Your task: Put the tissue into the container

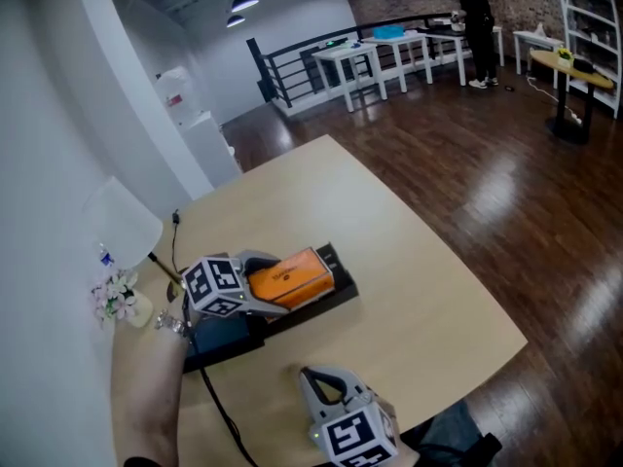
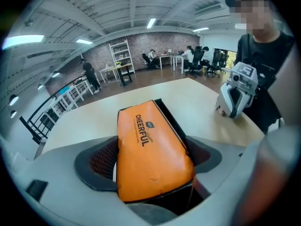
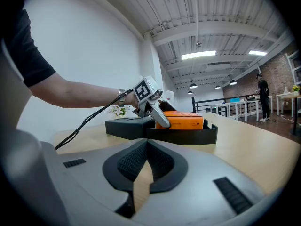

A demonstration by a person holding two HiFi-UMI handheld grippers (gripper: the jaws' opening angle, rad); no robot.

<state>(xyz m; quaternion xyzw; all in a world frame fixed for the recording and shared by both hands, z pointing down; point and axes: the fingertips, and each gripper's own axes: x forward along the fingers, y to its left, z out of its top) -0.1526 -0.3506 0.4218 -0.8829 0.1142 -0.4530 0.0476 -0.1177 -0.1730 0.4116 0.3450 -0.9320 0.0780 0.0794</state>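
Observation:
An orange tissue pack (image 1: 289,276) lies in the long black container (image 1: 341,291) on the wooden table. My left gripper (image 1: 265,293) straddles the pack's near end; in the left gripper view the pack (image 2: 150,145) sits between the pads, which stand just off its sides, so the gripper (image 2: 151,160) is open. The container's far end (image 2: 162,106) shows beyond the pack. My right gripper (image 1: 310,376) rests near the table's front edge, apart from the container. Its jaws (image 3: 146,144) are shut with nothing between them, facing the container (image 3: 188,134) and the left gripper (image 3: 159,116).
A black lid or box (image 1: 222,337) adjoins the container's left end. A white lamp (image 1: 122,224) and a small vase of flowers (image 1: 117,298) stand by the wall. A black cable (image 1: 220,409) trails from the left gripper. The table's rounded edge (image 1: 487,300) drops to wood flooring.

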